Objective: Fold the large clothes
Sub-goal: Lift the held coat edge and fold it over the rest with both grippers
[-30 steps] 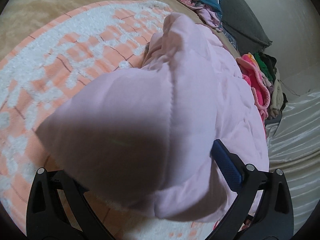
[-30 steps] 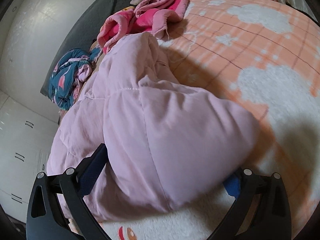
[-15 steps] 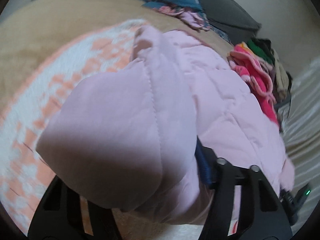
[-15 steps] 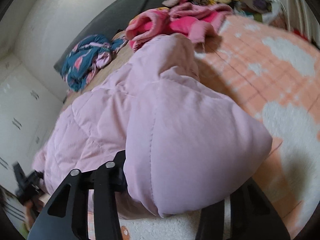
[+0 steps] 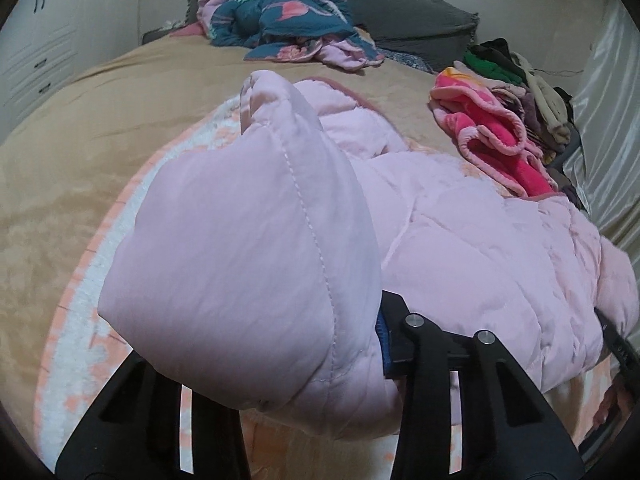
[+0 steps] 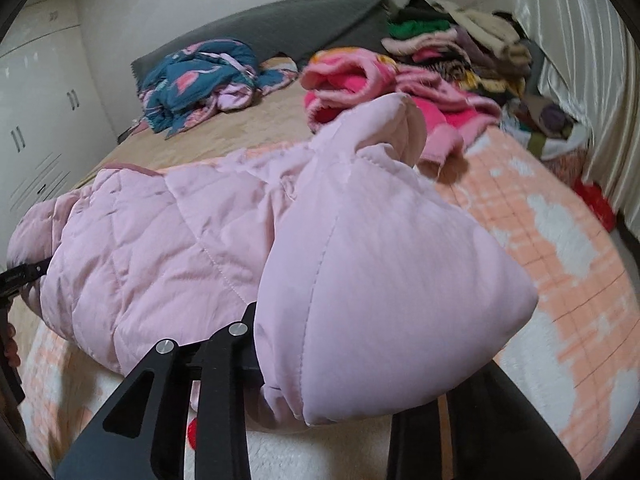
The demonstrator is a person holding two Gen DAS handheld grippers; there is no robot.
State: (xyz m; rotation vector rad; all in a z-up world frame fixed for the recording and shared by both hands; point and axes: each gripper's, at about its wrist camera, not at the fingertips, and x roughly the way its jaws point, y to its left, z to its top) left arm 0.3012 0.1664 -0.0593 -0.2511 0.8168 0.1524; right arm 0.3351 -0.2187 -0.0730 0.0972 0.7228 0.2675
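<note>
Pink quilted jacket on the bed, over the orange-and-white blanket, lower corners raised off it. Left gripper: jaws just closing, now pinched on one padded corner. Right gripper: jaws likewise just closing, now clamped on the other corner. Farther back on the tan cover: blue garment, bright pink fleece, stacked clothes, grey pillow.
</note>
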